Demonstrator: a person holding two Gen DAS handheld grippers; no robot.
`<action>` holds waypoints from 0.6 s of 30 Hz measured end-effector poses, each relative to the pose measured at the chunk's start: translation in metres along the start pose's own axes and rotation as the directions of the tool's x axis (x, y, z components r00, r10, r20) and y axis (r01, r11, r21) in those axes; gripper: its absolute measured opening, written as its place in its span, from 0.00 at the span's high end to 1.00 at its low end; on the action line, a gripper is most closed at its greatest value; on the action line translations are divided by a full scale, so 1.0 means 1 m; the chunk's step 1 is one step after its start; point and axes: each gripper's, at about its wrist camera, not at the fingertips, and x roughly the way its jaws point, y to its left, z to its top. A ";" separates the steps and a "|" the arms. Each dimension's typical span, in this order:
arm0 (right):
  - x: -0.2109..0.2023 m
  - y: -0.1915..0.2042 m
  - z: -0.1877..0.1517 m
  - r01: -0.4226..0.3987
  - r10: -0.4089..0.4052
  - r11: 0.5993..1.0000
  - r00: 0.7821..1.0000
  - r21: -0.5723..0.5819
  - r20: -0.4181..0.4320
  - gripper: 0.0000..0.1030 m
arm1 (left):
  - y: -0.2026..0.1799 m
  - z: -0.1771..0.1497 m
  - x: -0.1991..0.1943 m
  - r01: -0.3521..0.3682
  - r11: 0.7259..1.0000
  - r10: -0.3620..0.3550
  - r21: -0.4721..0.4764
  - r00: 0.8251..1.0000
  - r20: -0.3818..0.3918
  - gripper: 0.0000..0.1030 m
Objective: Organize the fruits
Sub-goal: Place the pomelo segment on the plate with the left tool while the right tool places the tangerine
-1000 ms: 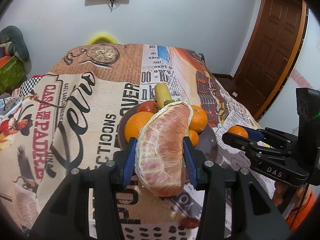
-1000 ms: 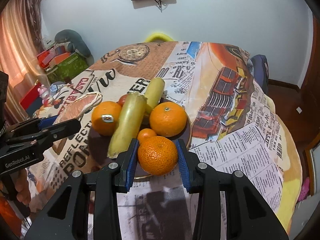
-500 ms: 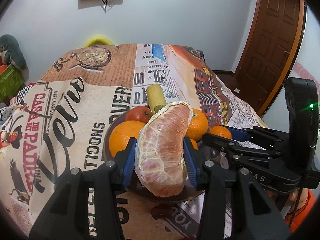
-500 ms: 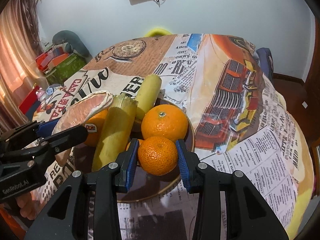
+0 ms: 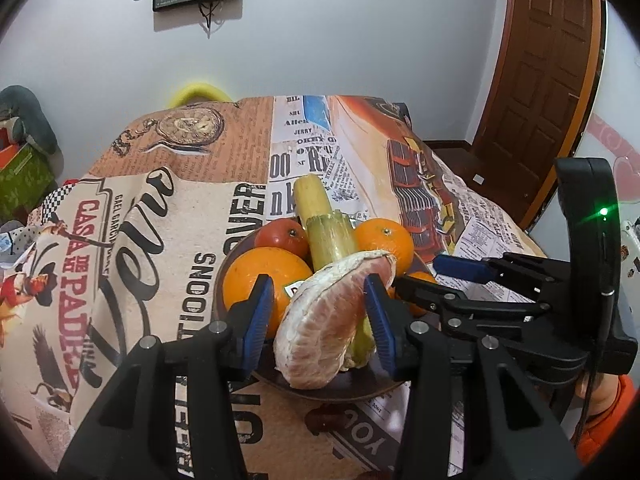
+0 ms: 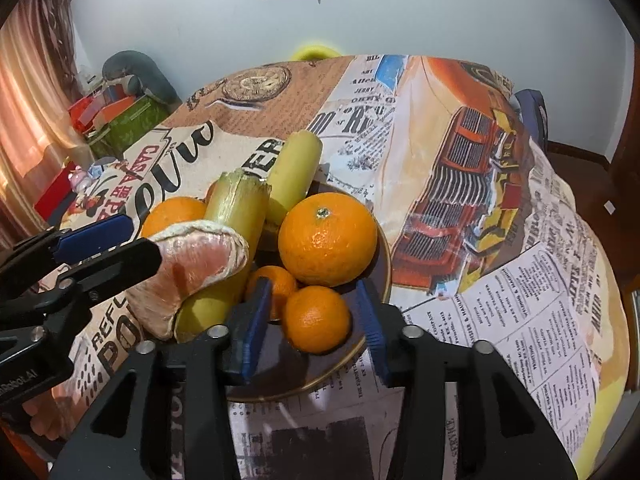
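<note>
A dark plate (image 6: 376,276) on the printed tablecloth holds oranges, a red fruit (image 5: 282,236) and two pale green stalks (image 5: 330,236). My left gripper (image 5: 320,316) is open; the peeled pomelo segment (image 5: 324,320) lies between its pads, resting on the plate's fruit, with gaps on both sides. It also shows in the right wrist view (image 6: 192,272). My right gripper (image 6: 312,320) is open around a small mandarin (image 6: 316,318) that sits in the plate, in front of a big orange (image 6: 328,238).
The tablecloth (image 5: 120,240) covers a round table, whose edge drops off at right (image 6: 592,320). Boxes and clutter (image 6: 116,116) stand beyond the left side. A brown door (image 5: 540,80) is at the far right. A yellow chair back (image 5: 196,94) is behind the table.
Both grippers opened. The pomelo segment now lies on the plate's fruit, and the mandarin sits in the plate. Both grippers moved in over the plate.
</note>
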 end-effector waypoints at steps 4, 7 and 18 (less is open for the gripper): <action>-0.010 0.002 0.001 0.005 -0.004 1.000 1.000 -0.010 0.016 0.55 | 0.003 -0.001 -0.012 -0.014 1.000 0.014 0.002 1.000 0.009 0.54; -0.021 0.007 0.001 0.011 -0.010 1.000 1.000 -0.025 0.029 0.55 | 0.007 -0.003 -0.022 -0.034 0.999 0.034 0.001 0.999 0.010 0.54; -0.055 0.043 -0.009 0.011 -0.005 0.994 0.999 -0.105 0.051 0.55 | 0.032 -0.027 -0.060 -0.066 0.997 0.065 -0.037 0.998 -0.020 0.52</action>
